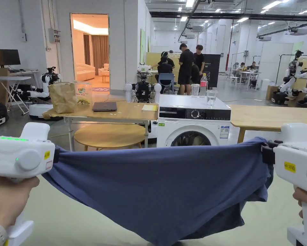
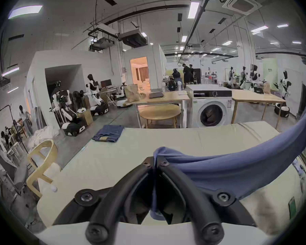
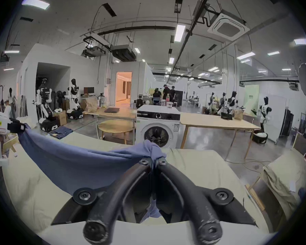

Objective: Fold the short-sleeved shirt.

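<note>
Pale bed (image 2: 166,142) lies below me; my left gripper (image 2: 155,165) and right gripper (image 3: 154,160) each clench a corner of the blue shirt (image 1: 156,189), stretched crosswise between them, sagging down.

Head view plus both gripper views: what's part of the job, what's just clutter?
In the job:
blue short-sleeved shirt
left gripper, clamped on shirt
right gripper, clamped on shirt
cream padded surface

Lying about:
folded blue jeans
white washing machine
round wooden table
</note>
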A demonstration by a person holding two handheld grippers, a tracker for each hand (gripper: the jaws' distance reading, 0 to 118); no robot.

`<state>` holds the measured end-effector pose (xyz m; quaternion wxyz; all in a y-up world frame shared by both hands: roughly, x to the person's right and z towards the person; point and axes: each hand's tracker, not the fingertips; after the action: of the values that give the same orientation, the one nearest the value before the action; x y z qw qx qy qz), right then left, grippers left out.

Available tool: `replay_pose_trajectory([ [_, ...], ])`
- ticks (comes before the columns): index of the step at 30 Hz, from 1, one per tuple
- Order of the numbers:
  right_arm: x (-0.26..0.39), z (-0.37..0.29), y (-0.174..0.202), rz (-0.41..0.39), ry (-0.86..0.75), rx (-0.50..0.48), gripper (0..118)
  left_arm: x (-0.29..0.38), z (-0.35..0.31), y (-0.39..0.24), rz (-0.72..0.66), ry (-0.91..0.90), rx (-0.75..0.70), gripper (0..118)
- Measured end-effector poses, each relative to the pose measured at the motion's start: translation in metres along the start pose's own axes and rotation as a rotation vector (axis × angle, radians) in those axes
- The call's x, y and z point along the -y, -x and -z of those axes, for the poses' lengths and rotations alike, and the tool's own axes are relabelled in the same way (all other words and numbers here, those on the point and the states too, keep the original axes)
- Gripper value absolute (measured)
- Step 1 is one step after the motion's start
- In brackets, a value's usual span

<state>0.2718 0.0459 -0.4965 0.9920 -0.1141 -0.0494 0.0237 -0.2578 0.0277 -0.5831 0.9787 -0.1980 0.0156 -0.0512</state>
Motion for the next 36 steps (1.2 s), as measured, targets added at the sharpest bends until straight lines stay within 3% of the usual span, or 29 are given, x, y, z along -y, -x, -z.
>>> replay_pose_trajectory([
  [7, 0.092, -0.09, -0.007, -0.037, 0.036, -0.009, 1, 0.108, -0.071, 0.004, 0.053, 0.053, 0.09, 0],
  [9, 0.131, -0.111, -0.003, -0.092, 0.105, -0.007, 1, 0.155, -0.085, 0.008, 0.037, 0.116, 0.108, 0],
  [14, 0.267, -0.152, 0.023, -0.11, 0.342, 0.0, 1, 0.284, -0.098, 0.02, -0.107, 0.342, 0.148, 0],
  [17, 0.327, -0.162, 0.024, 0.004, 0.456, -0.005, 4, 0.326, -0.106, 0.023, -0.167, 0.41, 0.147, 4],
  [18, 0.338, -0.166, 0.024, 0.019, 0.47, 0.011, 18, 0.332, -0.109, 0.025, -0.198, 0.42, 0.141, 25],
  [19, 0.345, -0.168, 0.022, 0.021, 0.471, 0.04, 25, 0.334, -0.119, 0.027, -0.224, 0.395, 0.136, 32],
  [21, 0.34, -0.175, 0.016, 0.1, 0.471, 0.019, 45, 0.33, -0.136, 0.031, -0.241, 0.326, 0.115, 49],
  [22, 0.325, -0.182, 0.015, 0.148, 0.447, -0.002, 81, 0.319, -0.149, 0.028, -0.218, 0.282, 0.117, 76],
  [23, 0.307, -0.188, 0.019, 0.155, 0.387, -0.02, 108, 0.305, -0.164, 0.021, -0.172, 0.226, 0.109, 94],
  [24, 0.288, -0.193, 0.024, 0.148, 0.318, -0.034, 114, 0.291, -0.178, 0.011, -0.125, 0.158, 0.109, 99],
  [30, 0.19, -0.194, 0.095, 0.026, 0.041, -0.093, 113, 0.23, -0.213, -0.054, -0.02, -0.064, 0.169, 98],
  [31, 0.183, -0.193, 0.103, 0.025, 0.013, -0.111, 108, 0.228, -0.211, -0.06, -0.027, -0.063, 0.169, 96],
  [32, 0.179, -0.191, 0.109, 0.041, -0.012, -0.136, 91, 0.231, -0.209, -0.065, -0.046, -0.061, 0.202, 82],
  [33, 0.176, -0.189, 0.116, 0.043, -0.025, -0.126, 36, 0.234, -0.207, -0.067, -0.088, -0.046, 0.239, 28],
  [34, 0.179, -0.186, 0.126, 0.026, -0.017, -0.058, 0, 0.238, -0.204, -0.068, -0.105, -0.006, 0.233, 0],
  [35, 0.182, -0.185, 0.134, -0.004, -0.045, -0.001, 0, 0.245, -0.202, -0.069, -0.11, 0.034, 0.183, 0],
  [36, 0.186, -0.184, 0.136, 0.018, 0.001, -0.076, 0, 0.25, -0.202, -0.067, -0.087, 0.03, 0.189, 0],
])
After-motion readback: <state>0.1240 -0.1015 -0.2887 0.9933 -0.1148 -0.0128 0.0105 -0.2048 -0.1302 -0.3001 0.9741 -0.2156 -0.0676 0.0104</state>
